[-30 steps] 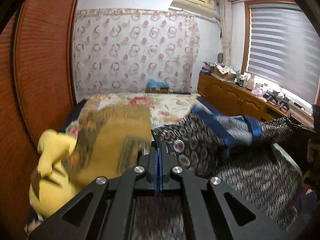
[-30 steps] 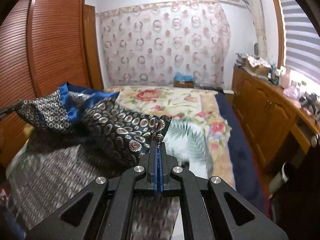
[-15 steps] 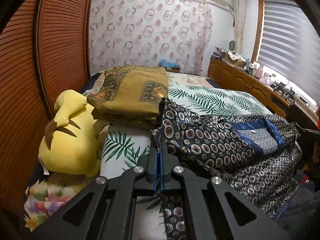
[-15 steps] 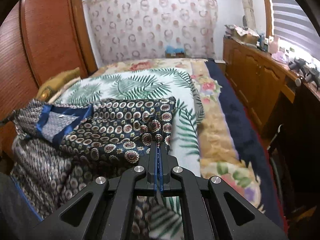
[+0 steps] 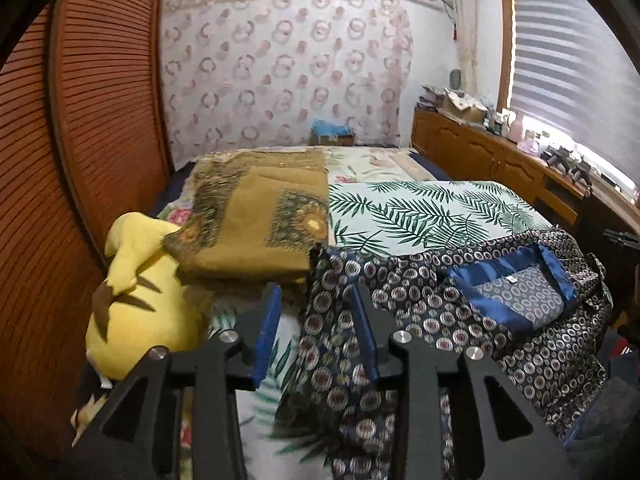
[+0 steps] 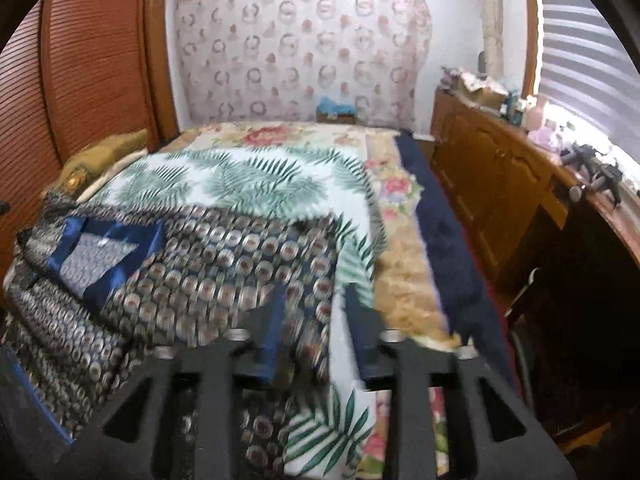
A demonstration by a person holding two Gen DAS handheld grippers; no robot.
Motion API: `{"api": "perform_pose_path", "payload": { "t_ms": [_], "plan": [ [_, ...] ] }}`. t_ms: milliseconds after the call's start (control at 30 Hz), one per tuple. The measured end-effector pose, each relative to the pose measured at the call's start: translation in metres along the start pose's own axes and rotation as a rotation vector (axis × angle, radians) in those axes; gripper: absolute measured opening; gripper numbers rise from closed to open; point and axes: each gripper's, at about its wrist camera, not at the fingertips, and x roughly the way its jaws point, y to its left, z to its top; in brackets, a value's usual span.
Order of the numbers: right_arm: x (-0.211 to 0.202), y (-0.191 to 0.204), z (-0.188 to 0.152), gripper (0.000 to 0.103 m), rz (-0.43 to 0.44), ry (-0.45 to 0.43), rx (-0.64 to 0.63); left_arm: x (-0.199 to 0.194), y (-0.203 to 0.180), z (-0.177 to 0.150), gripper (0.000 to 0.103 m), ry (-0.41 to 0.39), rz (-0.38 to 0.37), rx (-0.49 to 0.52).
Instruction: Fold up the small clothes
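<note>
While patterned garment (image 5: 440, 304) lies flat, left tool (image 5: 316, 320) and right tool (image 6: 312, 312) just parted, released

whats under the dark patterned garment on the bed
The dark patterned garment lies on the palm-leaf sheet, which shows past its far edge and beside its near corner. What lies beneath the garment's middle is covered; at right it droops off the bed edge.
</note>
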Motion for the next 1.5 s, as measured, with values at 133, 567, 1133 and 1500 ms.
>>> {"api": "perform_pose_path", "payload": {
  "t_ms": [133,567,1133,1500],
  "plan": [
    [0.018,0.008,0.014,0.055,0.0,-0.006,-0.02,0.035,-0.004,0.012,0.035,0.069,-0.018,0.017],
    [0.121,0.006,0.03,0.059,-0.005,0.194,-0.016,0.102,0.012,0.007,0.035,0.211,-0.009,-0.043],
    [0.133,0.013,0.023,0.018,0.103,0.217,-0.047,0.102,0.014,0.009,0.013,0.199,-0.079,-0.057],
    [0.099,0.026,0.033,0.003,0.147,0.091,-0.085,0.053,-0.008,0.016,0.0,0.074,-0.135,-0.009]
  ]
}}
